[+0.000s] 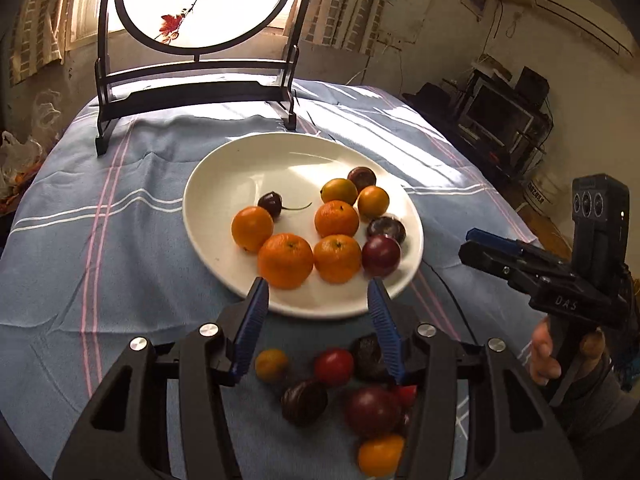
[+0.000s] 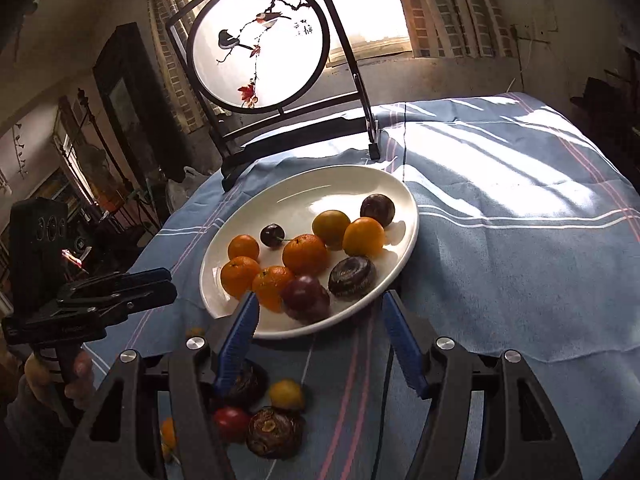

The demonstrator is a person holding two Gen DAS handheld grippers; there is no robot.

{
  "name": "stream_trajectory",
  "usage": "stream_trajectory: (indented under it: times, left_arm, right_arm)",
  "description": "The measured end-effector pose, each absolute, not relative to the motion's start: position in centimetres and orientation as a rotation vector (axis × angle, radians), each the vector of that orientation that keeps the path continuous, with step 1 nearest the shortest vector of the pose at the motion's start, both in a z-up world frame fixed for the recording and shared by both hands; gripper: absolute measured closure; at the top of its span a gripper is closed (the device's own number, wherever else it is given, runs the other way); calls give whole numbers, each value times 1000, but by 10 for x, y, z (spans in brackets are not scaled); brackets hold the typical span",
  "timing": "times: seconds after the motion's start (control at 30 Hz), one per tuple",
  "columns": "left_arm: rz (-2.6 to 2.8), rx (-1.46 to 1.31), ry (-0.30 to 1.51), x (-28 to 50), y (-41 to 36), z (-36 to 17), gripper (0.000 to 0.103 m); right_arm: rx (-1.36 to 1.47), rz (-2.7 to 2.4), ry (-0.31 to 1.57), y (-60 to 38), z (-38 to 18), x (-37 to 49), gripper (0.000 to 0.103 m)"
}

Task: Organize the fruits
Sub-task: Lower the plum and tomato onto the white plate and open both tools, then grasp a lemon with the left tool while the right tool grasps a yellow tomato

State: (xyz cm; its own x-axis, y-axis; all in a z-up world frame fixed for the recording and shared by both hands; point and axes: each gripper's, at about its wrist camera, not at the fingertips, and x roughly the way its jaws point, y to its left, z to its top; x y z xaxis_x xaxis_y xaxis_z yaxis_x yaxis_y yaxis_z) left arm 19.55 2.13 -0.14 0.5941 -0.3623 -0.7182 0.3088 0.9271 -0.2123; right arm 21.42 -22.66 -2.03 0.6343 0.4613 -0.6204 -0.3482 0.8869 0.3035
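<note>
A white plate [image 1: 224,184] [image 2: 248,220] on the blue cloth holds several mandarins [image 1: 285,260], dark plums [image 1: 381,255], yellow fruits [image 1: 339,191] and a cherry [image 1: 270,204]. My left gripper [image 1: 317,282] is open just short of the plate's near rim, with nothing between its fingers. Loose fruit lies on the cloth under it: a red one [image 1: 333,366], a plum [image 1: 372,410] and a wrinkled dark one [image 1: 304,400]. My right gripper [image 2: 320,296] is open too and empty, facing the plate. It hangs over more loose fruit [image 2: 274,432].
A round painted screen on a black stand [image 1: 196,92] [image 2: 258,44] stands at the table's far edge behind the plate. A thin black cable [image 1: 452,300] runs over the cloth to the right of the plate. Dark furniture sits beyond the table's right edge.
</note>
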Motion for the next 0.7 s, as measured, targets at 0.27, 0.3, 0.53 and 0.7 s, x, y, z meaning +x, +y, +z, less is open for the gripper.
stream_trajectory:
  times: [0.27,0.3,0.53,0.7]
  left_arm:
    - [-399,157,833,87,20,-20,47]
    - [-398,154,842,80,20,-26,47]
    - [-392,169,861,54,2,-57,60]
    - [-376,181,863,49,-9,-68,78]
  right_arm:
    - [100,513,758,-227,-29,135,38]
    - [94,518,765,-227,-31,128,38]
    - [34,490,764,-227,-42,102,38]
    - [50,483,777,-231,-46,103,38]
